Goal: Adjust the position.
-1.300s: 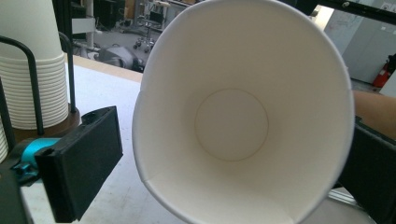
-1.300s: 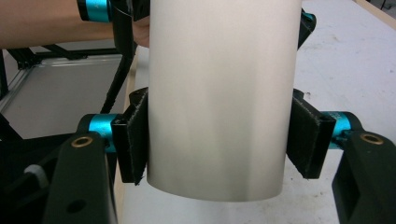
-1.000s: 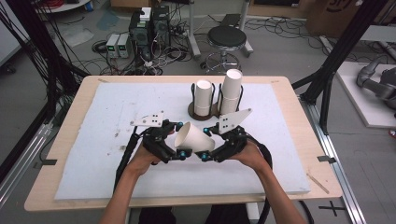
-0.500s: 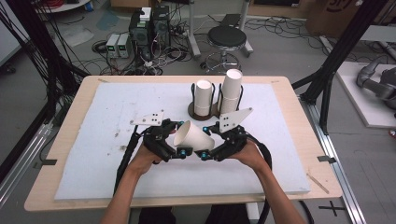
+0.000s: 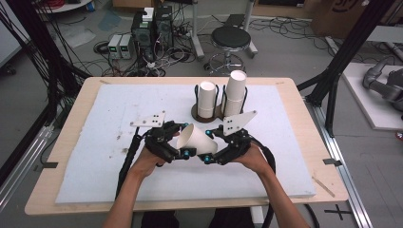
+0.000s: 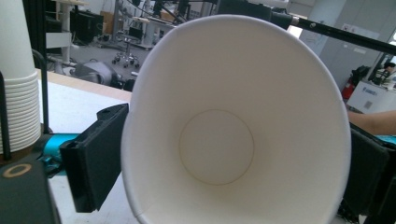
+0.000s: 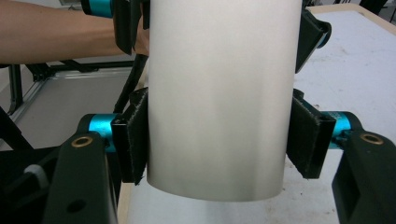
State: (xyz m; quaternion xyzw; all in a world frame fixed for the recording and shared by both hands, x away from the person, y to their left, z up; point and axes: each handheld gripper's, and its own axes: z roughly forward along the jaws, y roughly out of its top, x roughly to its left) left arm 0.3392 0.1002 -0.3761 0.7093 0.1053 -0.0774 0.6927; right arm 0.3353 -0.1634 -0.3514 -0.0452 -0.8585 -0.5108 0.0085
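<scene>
A white paper cup (image 5: 195, 138) lies on its side in the air between both grippers, above the white mat. My right gripper (image 5: 209, 146) is shut on its narrow base end; in the right gripper view the pads (image 7: 133, 140) press both sides of the cup (image 7: 219, 93). My left gripper (image 5: 184, 139) grips the wide rim. In the left gripper view I look into the cup's mouth (image 6: 215, 144), squeezed to an oval, with a pad (image 6: 93, 163) against each side. The left jaws have just been closing on the rim.
Behind the grippers a round holder (image 5: 218, 113) carries two stacks of white cups (image 5: 235, 92), also at the left edge of the left gripper view (image 6: 16, 93). The white mat (image 5: 95, 142) covers a wooden table. A stool (image 5: 230, 38) and electronics stand on the floor beyond.
The left gripper's jaws have closed in on the cup's rim. Both hands and the cup have stayed in place.
</scene>
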